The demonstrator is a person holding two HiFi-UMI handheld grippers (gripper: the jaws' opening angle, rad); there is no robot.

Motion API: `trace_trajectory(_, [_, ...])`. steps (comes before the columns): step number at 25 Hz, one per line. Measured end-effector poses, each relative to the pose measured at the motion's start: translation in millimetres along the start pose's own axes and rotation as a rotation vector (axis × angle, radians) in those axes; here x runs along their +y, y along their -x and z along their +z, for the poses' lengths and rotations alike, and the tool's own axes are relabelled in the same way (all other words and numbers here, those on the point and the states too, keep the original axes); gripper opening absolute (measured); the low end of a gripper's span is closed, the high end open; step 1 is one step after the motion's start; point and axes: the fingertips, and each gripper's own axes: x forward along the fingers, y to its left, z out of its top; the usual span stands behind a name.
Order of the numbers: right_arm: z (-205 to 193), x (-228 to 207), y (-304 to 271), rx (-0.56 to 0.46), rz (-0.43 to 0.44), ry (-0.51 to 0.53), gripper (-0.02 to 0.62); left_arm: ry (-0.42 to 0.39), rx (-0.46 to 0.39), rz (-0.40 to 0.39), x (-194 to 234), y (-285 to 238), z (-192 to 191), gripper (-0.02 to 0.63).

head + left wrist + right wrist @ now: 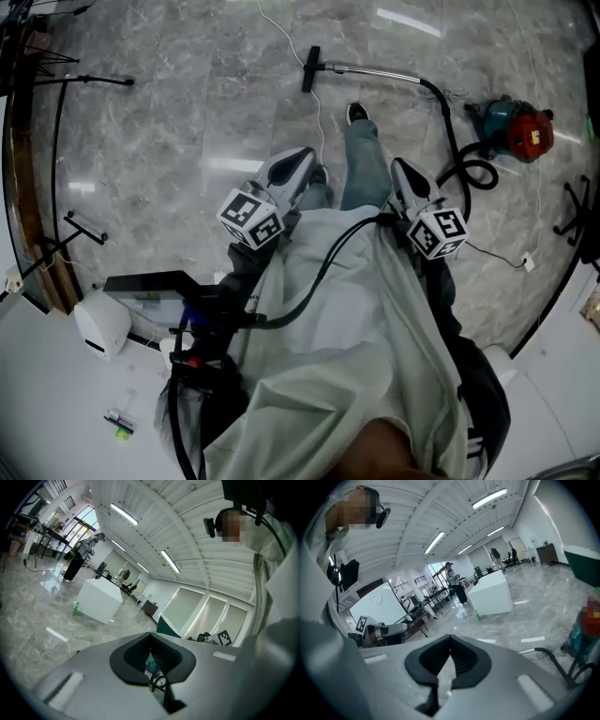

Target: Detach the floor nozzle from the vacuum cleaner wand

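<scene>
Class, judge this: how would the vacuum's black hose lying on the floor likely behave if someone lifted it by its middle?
The hose bends and loops near the canister, so it would probably sag, floppy rather than stiff. It runs into the metal wand, so lifting it would likely drag that end along.

The left gripper (151, 644) is closed on nothing; beyond it a white block (100, 601) stands on the marble floor (28, 625), a green bottle (75, 608) just beside.

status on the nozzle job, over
Left gripper, right gripper: both shut, empty. Floor nozzle attached to wand, lying on floor ahead, untouched. Thin white cable on floor in between.
</scene>
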Motion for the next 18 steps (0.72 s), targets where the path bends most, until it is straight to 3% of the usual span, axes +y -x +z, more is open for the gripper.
trace_trajectory(5, [34, -63, -103, 0.114, 0.177, -0.078, 0.0, 0.055, -0.005, 0.155, 65, -67, 19, 0.002])
trace_trajectory(7, [44, -84, -140, 0.172, 0.26, -0.053, 0.005, 0.079, -0.024, 0.217, 82, -92, 31, 0.002])
trace_trajectory(8, [46, -96, -157, 0.205, 0.298, -0.025, 0.044, 0.089, -0.038, 0.241, 87, -104, 35, 0.002])
trace_trajectory(10, [40, -128, -196, 0.275, 0.352, 0.092, 0.073, 0.11, -0.073, 0.271, 100, -128, 35, 0.002])
trace_trajectory(13, [-4, -195, -270, 0.422, 0.414, 0.392, 0.099, 0.187, -0.103, 0.307, 130, -157, 11, 0.002])
trace_trajectory(18, [-154, -341, -399, 0.726, 0.38, 0.777, 0.204, 0.366, -0.108, 0.411, 187, -169, -73, 0.002])
